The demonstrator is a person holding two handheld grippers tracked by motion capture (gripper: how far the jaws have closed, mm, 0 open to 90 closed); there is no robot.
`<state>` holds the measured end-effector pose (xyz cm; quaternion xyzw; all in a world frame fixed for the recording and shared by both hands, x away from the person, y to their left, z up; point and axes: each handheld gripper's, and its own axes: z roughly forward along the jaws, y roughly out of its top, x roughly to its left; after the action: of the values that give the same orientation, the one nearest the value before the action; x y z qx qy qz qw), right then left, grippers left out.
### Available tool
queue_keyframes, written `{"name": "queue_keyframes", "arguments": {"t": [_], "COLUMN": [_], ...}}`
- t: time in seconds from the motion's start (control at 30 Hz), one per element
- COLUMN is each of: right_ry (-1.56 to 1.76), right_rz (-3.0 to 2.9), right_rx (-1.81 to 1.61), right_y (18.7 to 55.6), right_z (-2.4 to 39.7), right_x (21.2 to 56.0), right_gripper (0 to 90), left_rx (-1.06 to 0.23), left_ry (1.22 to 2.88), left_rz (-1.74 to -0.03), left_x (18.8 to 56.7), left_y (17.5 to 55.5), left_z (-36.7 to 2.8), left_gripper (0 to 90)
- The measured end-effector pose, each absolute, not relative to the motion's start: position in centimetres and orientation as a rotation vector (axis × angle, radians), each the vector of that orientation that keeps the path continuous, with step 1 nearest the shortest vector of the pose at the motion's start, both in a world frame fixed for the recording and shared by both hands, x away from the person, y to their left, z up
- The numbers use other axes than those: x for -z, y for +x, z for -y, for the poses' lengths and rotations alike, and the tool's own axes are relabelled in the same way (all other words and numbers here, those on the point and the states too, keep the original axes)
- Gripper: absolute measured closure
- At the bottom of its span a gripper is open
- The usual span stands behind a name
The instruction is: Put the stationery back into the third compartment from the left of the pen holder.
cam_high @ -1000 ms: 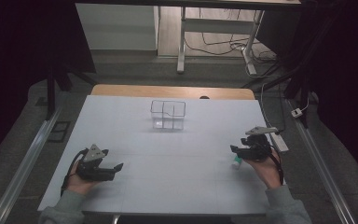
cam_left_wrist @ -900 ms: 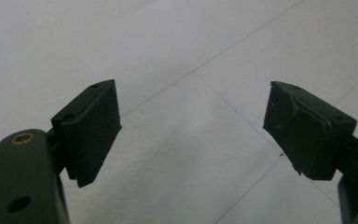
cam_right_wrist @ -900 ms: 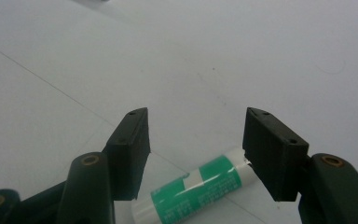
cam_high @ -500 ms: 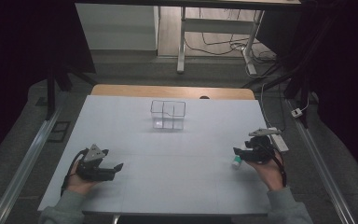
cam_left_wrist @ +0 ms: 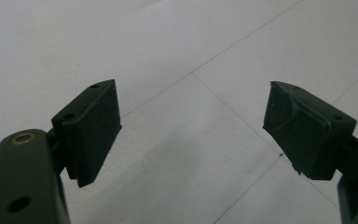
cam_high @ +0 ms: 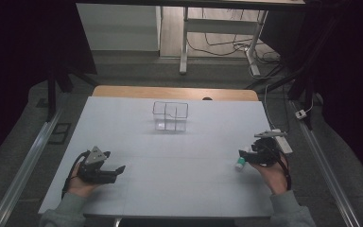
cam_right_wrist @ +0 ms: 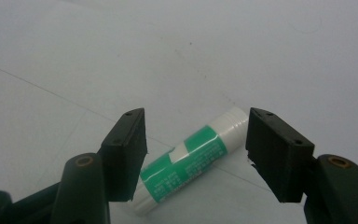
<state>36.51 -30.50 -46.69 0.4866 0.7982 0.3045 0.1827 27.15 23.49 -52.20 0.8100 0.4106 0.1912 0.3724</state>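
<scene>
The white table point(cam_high: 179, 156) runs out ahead of both my hands. On it, well ahead of the grippers and between them, stands the clear plastic box point(cam_high: 170, 116) with its compartments, which I judge to be where the stick goes. Compared with a second ago, the right gripper point(cam_high: 244, 156) sits a little nearer to me and its jaws have just been opening; the glue stick point(cam_right_wrist: 189, 158) lies on the table between them, slantwise, white cap pointing away to the right. The pads stand clear of it on both sides, so nothing is gripped. I read that as lining up for a pick: the stick is framed, the closing is not yet done. My right hand lies low, gripper level and pointing inward. The left gripper point(cam_high: 119, 169) rests near the table's close edge, jaws wide apart over bare surface, holding nothing.
</scene>
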Motion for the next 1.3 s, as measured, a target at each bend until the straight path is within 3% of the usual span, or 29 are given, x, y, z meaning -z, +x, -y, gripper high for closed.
{"name": "queue_keyframes", "arguments": {"t": [0.6,1.13,1.3], "right_ry": [1.634,1.836,1.873], "right_rz": [-2.15,-2.048,-2.044], "right_rx": [-0.776,-0.662,-0.628], "right_y": [38.5,40.2,40.5], "right_z": [30.3,29.9,29.2], "right_x": [48.5,49.7,49.8], "right_gripper": [35.7,42.7,49.3], "left_rx": [-0.477,-0.468,-0.471], "left_ry": [2.059,2.041,2.041], "left_rz": [-1.04,-1.02,-1.019], "left_x": [52.0,52.0,52.0], "left_y": [27.2,27.3,27.3], "left_z": [-23.5,-23.7,-23.7], "left_gripper": [18.5,18.7,18.8]}}
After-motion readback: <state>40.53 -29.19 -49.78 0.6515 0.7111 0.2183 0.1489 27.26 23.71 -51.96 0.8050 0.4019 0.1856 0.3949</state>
